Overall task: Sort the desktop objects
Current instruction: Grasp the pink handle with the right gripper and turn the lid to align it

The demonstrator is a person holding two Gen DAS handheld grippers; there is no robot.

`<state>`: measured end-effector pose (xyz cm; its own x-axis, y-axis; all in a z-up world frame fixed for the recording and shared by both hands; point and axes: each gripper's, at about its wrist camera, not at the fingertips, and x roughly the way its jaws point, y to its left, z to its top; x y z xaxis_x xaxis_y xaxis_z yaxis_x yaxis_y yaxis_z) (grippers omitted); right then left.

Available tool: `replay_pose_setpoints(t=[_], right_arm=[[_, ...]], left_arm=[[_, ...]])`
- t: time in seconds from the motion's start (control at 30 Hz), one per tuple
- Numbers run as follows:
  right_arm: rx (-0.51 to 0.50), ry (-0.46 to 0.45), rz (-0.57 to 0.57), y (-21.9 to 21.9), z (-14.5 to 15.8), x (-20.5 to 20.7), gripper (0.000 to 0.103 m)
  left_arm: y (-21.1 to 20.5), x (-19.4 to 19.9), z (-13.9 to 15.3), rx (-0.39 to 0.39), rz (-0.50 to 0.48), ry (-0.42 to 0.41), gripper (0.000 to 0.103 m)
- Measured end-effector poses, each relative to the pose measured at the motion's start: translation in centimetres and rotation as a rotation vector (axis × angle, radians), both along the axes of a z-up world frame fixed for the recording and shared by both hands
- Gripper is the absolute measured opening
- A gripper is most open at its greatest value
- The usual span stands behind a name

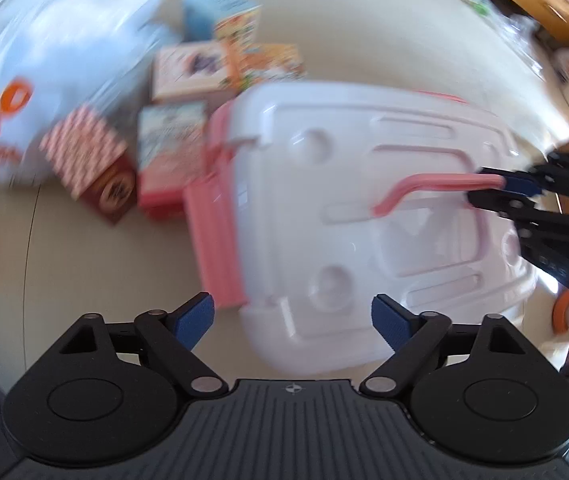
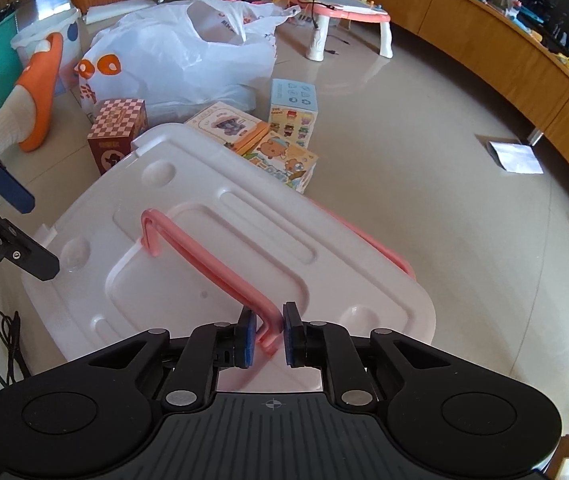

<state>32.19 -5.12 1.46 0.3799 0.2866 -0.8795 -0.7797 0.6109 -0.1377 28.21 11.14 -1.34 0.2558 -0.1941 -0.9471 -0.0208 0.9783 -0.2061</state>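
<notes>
1. Through the left wrist camera, which is smeared by blur, we look steeply down on the white lid (image 1: pixel 364 208) of a storage box standing on the floor (image 1: pixel 364 32). The left gripper (image 1: pixel 292 322) hangs over the lid's near edge with its jaws wide apart and nothing between them.
2. Only this view shows the box's pink side latch (image 1: pixel 212 240) and a carton (image 1: pixel 172 152) lying just beyond the box. The right gripper (image 1: pixel 500 188) reaches in from the right, pinched on the end of the pink handle (image 1: pixel 432 184).
3. The right wrist camera is sharp. The right gripper (image 2: pixel 266 332) points steeply down at the lid (image 2: pixel 212 240), its blue pads closed on the near leg of the handle (image 2: pixel 212 256), which stands raised off the lid.
4. Only here do we see the cartons clearly: a checkered box (image 2: pixel 118 136), a blue-topped box (image 2: pixel 294 112) and a bear-printed box (image 2: pixel 284 162) sit on the floor (image 2: pixel 444 160) past the lid's far edge, before a white plastic bag (image 2: pixel 176 60).
5. A foot in a white sock and orange slipper (image 2: pixel 40 88) is raised at the left, and the left gripper's blue pad (image 2: pixel 8 190) hovers off the lid's left corner.
</notes>
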Motion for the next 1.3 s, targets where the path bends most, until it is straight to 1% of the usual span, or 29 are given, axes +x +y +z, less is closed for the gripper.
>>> replay_pose_setpoints(t=[0.07, 0.1, 0.13, 0.2, 0.27, 0.37, 0.4, 0.47, 0.53, 0.63, 0.8, 0.93, 1.03, 1.2, 1.23, 1.3], right_arm=[[0.001, 0.005, -0.005, 0.1, 0.0, 0.1, 0.012], [0.003, 0.008, -0.009, 0.0, -0.1, 0.2, 0.012], [0.006, 0.011, -0.014, 0.0, -0.1, 0.2, 0.012], [0.013, 0.017, -0.021, -0.1, -0.2, 0.3, 0.012], [0.024, 0.025, -0.029, -0.2, -0.3, 0.5, 0.012], [0.043, 0.038, -0.045, -0.5, -0.3, 0.7, 0.012], [0.049, 0.042, -0.051, -0.5, -0.3, 0.7, 0.012], [0.055, 0.047, -0.061, -0.6, -0.3, 0.8, 0.012], [0.061, 0.052, -0.073, -0.7, -0.2, 0.8, 0.012], [0.075, 0.066, -0.095, -0.9, 0.1, 1.0, 0.012], [0.073, 0.076, -0.116, -1.0, 0.2, 1.3, 0.011], [0.075, 0.083, -0.131, -1.0, 0.2, 1.4, 0.011], [0.073, 0.087, -0.132, -1.0, 0.3, 1.4, 0.011], [0.096, 0.078, -0.158, -1.3, 1.4, 1.8, 0.011], [0.100, 0.072, -0.166, -1.4, 1.6, 2.0, 0.011], [0.121, 0.071, -0.176, -1.4, 1.8, 2.5, 0.011]], left_arm=[[-1.4, 1.2, 0.4, 0.006, -0.091, -0.039, 0.072], [-2.0, 1.8, 0.6, 0.009, -0.126, -0.050, 0.069], [-2.6, 2.3, 0.7, 0.009, -0.154, -0.063, 0.062], [-4.0, 3.2, 1.2, 0.005, -0.211, -0.095, 0.057], [-5.2, 3.9, 1.4, 0.019, -0.268, -0.129, 0.046], [-6.1, 4.6, 0.9, 0.026, -0.302, -0.169, 0.037], [-6.3, 4.8, 0.7, 0.044, -0.306, -0.171, 0.035], [-6.4, 5.2, 0.5, 0.065, -0.292, -0.177, 0.022], [-5.8, 5.4, 0.3, 0.052, -0.270, -0.168, 0.015], [-5.0, 5.3, 0.4, 0.027, -0.262, -0.167, 0.012], [-4.9, 5.3, 0.4, 0.028, -0.233, -0.166, 0.012], [-4.6, 5.4, 0.3, 0.009, -0.206, -0.158, 0.012], [-4.7, 5.4, 0.7, 0.010, -0.201, -0.151, 0.012], [-4.5, 5.4, 2.0, -0.025, -0.183, -0.142, 0.011], [-4.5, 5.4, 2.2, -0.020, -0.186, -0.145, 0.011], [-4.7, 5.5, 2.3, 0.018, -0.184, -0.161, 0.011]])
